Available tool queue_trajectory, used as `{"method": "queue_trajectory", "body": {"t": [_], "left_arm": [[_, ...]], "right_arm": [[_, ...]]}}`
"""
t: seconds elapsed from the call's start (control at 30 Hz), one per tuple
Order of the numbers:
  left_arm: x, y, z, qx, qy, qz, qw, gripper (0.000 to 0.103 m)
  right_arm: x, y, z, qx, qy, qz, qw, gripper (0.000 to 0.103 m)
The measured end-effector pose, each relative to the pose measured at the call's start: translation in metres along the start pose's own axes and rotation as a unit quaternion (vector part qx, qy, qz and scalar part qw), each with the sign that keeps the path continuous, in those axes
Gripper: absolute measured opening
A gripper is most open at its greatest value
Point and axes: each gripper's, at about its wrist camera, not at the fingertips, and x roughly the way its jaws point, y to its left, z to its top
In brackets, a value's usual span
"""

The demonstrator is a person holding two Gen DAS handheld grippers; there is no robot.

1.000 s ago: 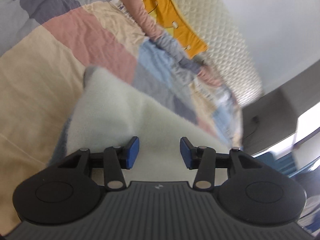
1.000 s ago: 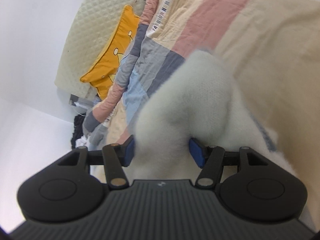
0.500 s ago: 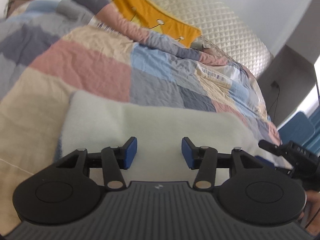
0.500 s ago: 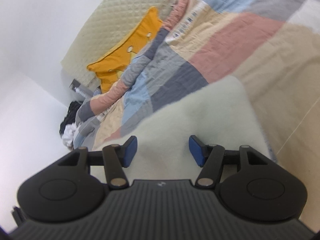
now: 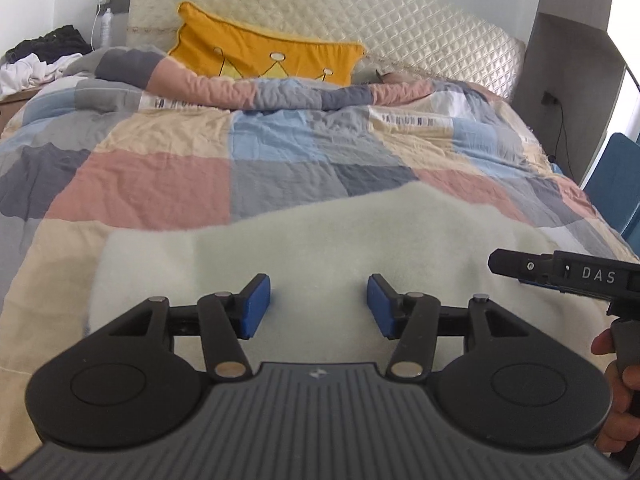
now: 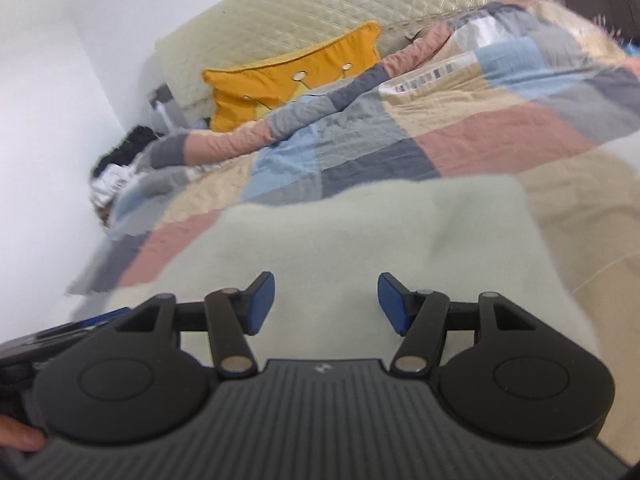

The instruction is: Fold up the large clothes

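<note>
Both grippers have let go and pulled back from the fluffy cream garment (image 5: 320, 240) they were pinching a second ago. It now lies flat and folded on the patchwork quilt (image 5: 160, 184), soft and fuzzy, with a straight far edge. The left gripper (image 5: 318, 306) is spread wide with nothing between its blue pads (image 5: 254, 304). The right gripper (image 6: 326, 306) is spread wide too, holding nothing. The garment's near edge is hidden behind the grippers. The right wrist view is blurry. A yellow crown pillow (image 5: 264, 60) leans on the headboard (image 5: 400, 12). No boxes or baskets show.
</note>
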Motion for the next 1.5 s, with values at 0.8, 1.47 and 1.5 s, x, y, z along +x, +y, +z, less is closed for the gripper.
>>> {"method": "queue_trajectory", "body": {"t": [0.8, 1.47, 1.5], "left_arm": [[0.014, 0.001, -0.005, -0.028, 0.014, 0.007, 0.9995, 0.068], [-0.012, -0.007, -0.050, 0.005, 0.033, 0.054, 0.9980, 0.071], [-0.011, -0.007, -0.050, 0.003, 0.033, 0.055, 0.9979, 0.071]], "right_arm": [[0.021, -0.001, -0.008, -0.071, 0.006, -0.038, 0.997, 0.062], [-0.006, -0.001, -0.031, -0.096, 0.045, -0.057, 0.993, 0.067], [-0.004, -0.002, -0.033, -0.093, 0.045, -0.056, 0.993, 0.068]]}}
